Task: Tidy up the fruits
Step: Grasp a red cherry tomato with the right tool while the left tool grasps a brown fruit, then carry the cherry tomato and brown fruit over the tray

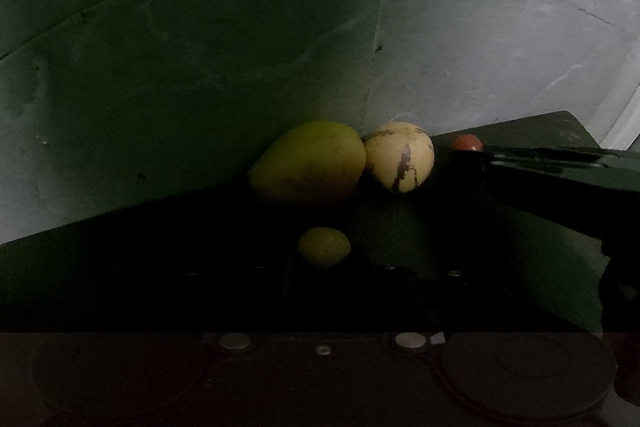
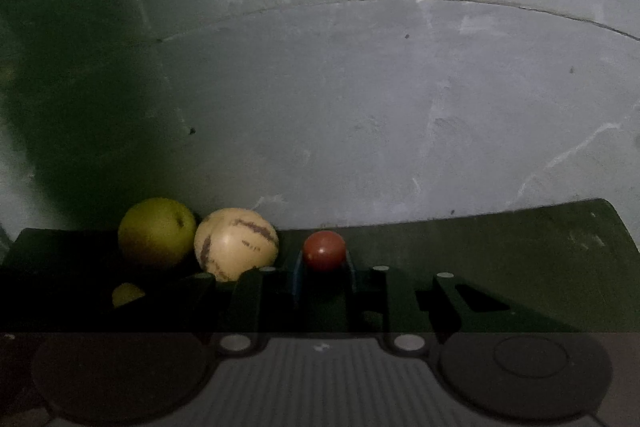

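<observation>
- Small yellow-green fruit (image 1: 324, 246) nearest the left tongs (image 1: 320, 269), low on the dark table (image 1: 520, 135); fingers lost in shadow, so cannot tell whether apart or together.
- Right tongs (image 2: 324, 267) clamped on small red fruit (image 2: 324, 250), blue-edged fingers (image 2: 298, 277) touching both its sides.
- Green mango (image 1: 308, 161) farther back on the left, touching cream striped melon (image 1: 399, 157) on its right.
- Red fruit just right of the melon, apart from it.
- Grey marbled wall (image 2: 360, 107) behind.
</observation>
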A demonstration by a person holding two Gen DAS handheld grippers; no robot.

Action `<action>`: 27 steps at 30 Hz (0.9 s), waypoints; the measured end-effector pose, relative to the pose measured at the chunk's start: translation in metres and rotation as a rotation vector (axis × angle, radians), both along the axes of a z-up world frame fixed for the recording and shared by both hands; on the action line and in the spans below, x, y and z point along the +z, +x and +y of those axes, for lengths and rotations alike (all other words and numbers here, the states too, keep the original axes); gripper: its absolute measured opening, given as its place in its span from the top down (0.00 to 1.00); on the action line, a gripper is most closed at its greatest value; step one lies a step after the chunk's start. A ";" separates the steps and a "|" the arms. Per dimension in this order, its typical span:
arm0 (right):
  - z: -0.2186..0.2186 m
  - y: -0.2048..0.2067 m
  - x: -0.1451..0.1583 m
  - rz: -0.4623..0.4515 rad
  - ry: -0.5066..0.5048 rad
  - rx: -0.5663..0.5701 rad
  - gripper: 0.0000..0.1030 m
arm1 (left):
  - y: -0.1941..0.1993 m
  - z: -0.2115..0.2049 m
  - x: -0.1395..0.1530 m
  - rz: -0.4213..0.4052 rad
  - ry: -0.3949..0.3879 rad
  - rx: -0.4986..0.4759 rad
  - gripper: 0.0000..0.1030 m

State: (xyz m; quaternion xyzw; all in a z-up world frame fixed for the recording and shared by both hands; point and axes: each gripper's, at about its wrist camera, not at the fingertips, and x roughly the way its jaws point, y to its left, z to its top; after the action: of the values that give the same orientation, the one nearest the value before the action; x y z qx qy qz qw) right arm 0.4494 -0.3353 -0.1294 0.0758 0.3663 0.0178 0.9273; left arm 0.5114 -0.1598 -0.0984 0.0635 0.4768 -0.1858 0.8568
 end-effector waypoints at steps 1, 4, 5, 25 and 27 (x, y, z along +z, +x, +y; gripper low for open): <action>0.000 -0.003 0.001 0.001 0.002 -0.001 0.76 | 0.000 0.000 0.001 0.000 -0.001 -0.002 0.70; 0.002 -0.014 0.005 0.003 0.009 -0.002 0.76 | -0.003 0.002 0.004 -0.003 -0.008 -0.009 0.70; 0.005 -0.020 0.006 0.003 0.012 -0.001 0.76 | -0.005 0.002 0.005 -0.003 -0.010 -0.012 0.70; 0.058 -0.110 0.042 -0.006 0.024 0.031 0.76 | -0.056 0.027 0.029 -0.014 -0.052 -0.066 0.70; 0.064 -0.122 0.049 -0.004 0.024 0.029 0.76 | -0.062 0.031 0.031 -0.014 -0.054 -0.073 0.70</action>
State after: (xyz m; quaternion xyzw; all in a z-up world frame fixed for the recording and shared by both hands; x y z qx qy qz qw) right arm 0.3279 -0.2717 -0.0808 0.0813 0.3650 0.0359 0.9268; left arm 0.4497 -0.1284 -0.0673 0.0592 0.4631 -0.2292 0.8541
